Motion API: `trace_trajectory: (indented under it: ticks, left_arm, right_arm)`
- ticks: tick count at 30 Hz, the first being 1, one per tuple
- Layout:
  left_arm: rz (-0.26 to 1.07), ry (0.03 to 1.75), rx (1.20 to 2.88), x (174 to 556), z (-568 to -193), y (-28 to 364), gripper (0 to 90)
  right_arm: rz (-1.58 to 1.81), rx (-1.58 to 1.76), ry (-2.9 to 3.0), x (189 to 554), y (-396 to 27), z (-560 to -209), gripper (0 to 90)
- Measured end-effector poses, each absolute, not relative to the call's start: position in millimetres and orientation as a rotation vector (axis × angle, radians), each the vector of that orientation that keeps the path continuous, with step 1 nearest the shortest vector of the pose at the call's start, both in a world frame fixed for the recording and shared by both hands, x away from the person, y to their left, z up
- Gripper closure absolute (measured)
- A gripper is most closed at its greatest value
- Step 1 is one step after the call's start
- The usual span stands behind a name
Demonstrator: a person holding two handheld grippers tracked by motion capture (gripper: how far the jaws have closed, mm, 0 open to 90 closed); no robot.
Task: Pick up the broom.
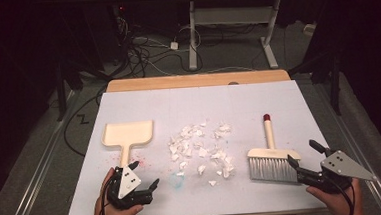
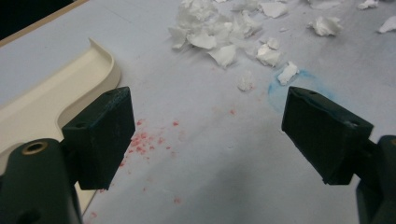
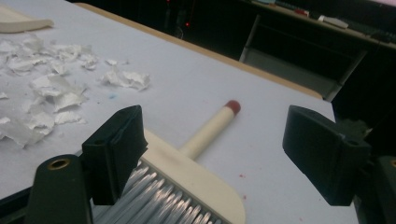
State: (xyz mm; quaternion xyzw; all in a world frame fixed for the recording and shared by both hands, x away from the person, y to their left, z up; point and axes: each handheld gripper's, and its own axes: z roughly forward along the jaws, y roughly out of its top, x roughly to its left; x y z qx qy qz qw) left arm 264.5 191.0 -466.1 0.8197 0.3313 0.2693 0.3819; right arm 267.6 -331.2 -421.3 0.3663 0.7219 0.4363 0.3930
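Note:
A cream dustpan (image 1: pixel 128 134) lies at the left of the white sheet, its handle pointing toward me. A pile of torn white paper scraps (image 1: pixel 201 147) sits mid-table. A brush (image 1: pixel 269 155) with a cream, red-tipped handle and grey bristles lies at the right. My left gripper (image 1: pixel 144 174) is open just right of the dustpan handle's near end, over bare sheet. In the left gripper view the gripper (image 2: pixel 205 135) has the dustpan (image 2: pixel 56 98) to its left and the scraps (image 2: pixel 219 32) ahead. My right gripper (image 1: pixel 305 153) is open beside the brush head. In the right gripper view the gripper (image 3: pixel 215 135) spans the brush (image 3: pixel 196 172).
Red specks (image 2: pixel 144 140) and a blue smudge (image 2: pixel 280 88) mark the sheet near my left gripper. The table's wooden far edge (image 1: pixel 197 80) shows beyond the sheet. Behind it stand a white desk frame (image 1: pixel 192 37) and cables (image 1: pixel 145 50) on the floor.

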Motion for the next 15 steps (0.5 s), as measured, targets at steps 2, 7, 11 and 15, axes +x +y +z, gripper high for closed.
trace_trajectory:
  ticks: [2, 7, 11, 15]
  left_arm:
    - [0.701, 0.827, 2.102, 264, -466, 190, 16.7]
    - [0.698, 0.836, 2.108, 264, -468, 190, 16.6]
    - [0.707, 0.828, 2.108, 264, -467, 191, 16.7]
    - [0.692, 0.851, 2.111, 265, -468, 193, 16.6]
  right_arm:
    - [1.099, 0.951, 1.846, 270, -331, -423, 21.2]
    - [1.079, 0.968, 1.865, 274, -329, -424, 21.2]
    - [1.026, 0.991, 1.916, 285, -322, -428, 21.2]
    - [0.981, 1.000, 1.965, 300, -315, -431, 21.2]
